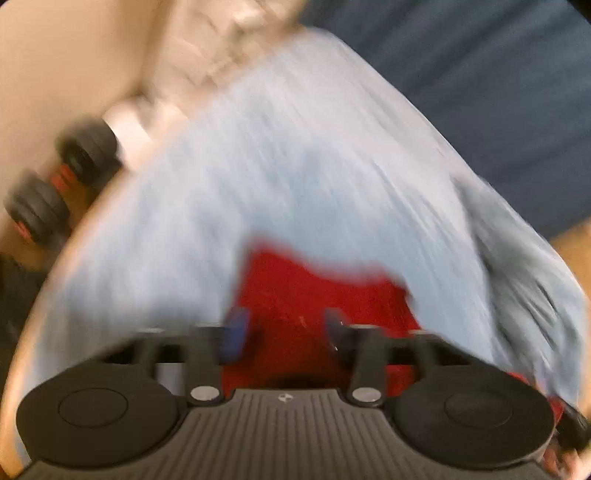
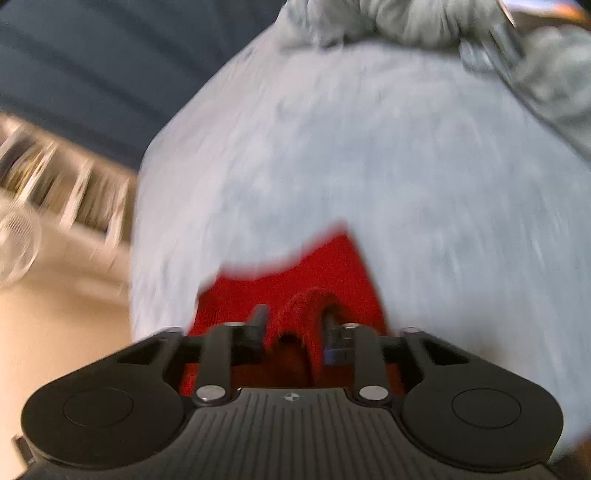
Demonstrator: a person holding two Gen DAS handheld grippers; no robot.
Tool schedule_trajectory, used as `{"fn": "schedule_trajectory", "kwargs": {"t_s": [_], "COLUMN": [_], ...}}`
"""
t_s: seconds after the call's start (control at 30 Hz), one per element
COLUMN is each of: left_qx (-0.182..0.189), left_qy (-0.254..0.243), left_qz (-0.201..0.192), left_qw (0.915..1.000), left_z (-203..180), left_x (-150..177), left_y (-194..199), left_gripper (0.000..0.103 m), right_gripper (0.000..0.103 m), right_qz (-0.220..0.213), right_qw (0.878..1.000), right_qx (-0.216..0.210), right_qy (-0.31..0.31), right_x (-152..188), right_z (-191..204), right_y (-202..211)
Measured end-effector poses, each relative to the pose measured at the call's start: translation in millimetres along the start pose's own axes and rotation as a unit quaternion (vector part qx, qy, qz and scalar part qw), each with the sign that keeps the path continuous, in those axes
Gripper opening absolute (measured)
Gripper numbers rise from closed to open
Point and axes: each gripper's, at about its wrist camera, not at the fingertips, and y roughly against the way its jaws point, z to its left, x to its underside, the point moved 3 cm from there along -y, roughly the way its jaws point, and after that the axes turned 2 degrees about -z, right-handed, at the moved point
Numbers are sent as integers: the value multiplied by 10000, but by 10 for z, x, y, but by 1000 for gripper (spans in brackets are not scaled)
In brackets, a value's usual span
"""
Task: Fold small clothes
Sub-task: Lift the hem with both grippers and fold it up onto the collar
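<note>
I count one red garment [image 1: 317, 295], lying on one pale blue cloth [image 1: 295, 166] that covers the counter; my right camera shows the same red garment [image 2: 295, 273] on the same pale blue cloth [image 2: 369, 147]. I hold two tongs: my left tongs [image 1: 286, 332] and my right tongs [image 2: 293, 325], each with two fingers, four fingers in all. One grey bundle of fabric [image 2: 406, 22] sits at the far edge of the pale blue cloth; the blur keeps me from counting pieces in it. Beside the pale blue cloth, on the floor, I count two dark dumbbells [image 1: 59, 184].
</note>
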Motion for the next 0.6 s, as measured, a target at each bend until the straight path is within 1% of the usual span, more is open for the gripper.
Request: {"fn": "schedule_trajectory", "kwargs": {"t_s": [0.03,0.07,0.1,0.13,0.2,0.27,0.3,0.37,0.43,0.53,0.57,0.6], "left_qx": [-461,-720,-793,-740,-626,-679,-679,-635,-588,-684,-745,-758], "left_qy": [75,119,107,10,-249,-486,-627,-798,-1066,-1557,-1659,-1714], "left_qz": [-405,-691,-883,-882,-673,-459,-326,-99,70,51,7,-54], "left_qw": [9981,9949,9929,9933,9955,9954,9952,9947,9925,9854,9833,9823], "left_z": [0,26,56,83,145,188,201,188,95,-83,-149,-189], "left_x": [-156,-246,-289,-294,-173,28,162,393,552,617,613,606], "left_y": [-48,-65,-93,-149,-334,-526,-633,-790,-944,-1101,-1147,-1207], "left_gripper": [95,103,103,103,103,103,103,103,103,103,101,79], "right_gripper": [81,80,79,79,79,79,79,79,79,79,79,77], "right_qz": [-256,-393,-438,-396,-318,-372,-348,-249,-182,-182,-152,-75], "right_qw": [9996,9992,9990,9991,9990,9982,9981,9988,9990,9989,9991,9993], "right_qx": [82,68,-21,-134,-171,33,161,246,341,387,394,357], "right_qy": [-72,-85,-61,7,245,471,487,338,215,165,104,28], "right_x": [-67,-91,-75,-31,115,260,330,421,475,520,520,536], "right_z": [-21,-73,-150,-232,-403,-556,-637,-750,-824,-878,-891,-906], "right_y": [-81,-131,-177,-223,-359,-511,-606,-780,-921,-1079,-1134,-1189]}}
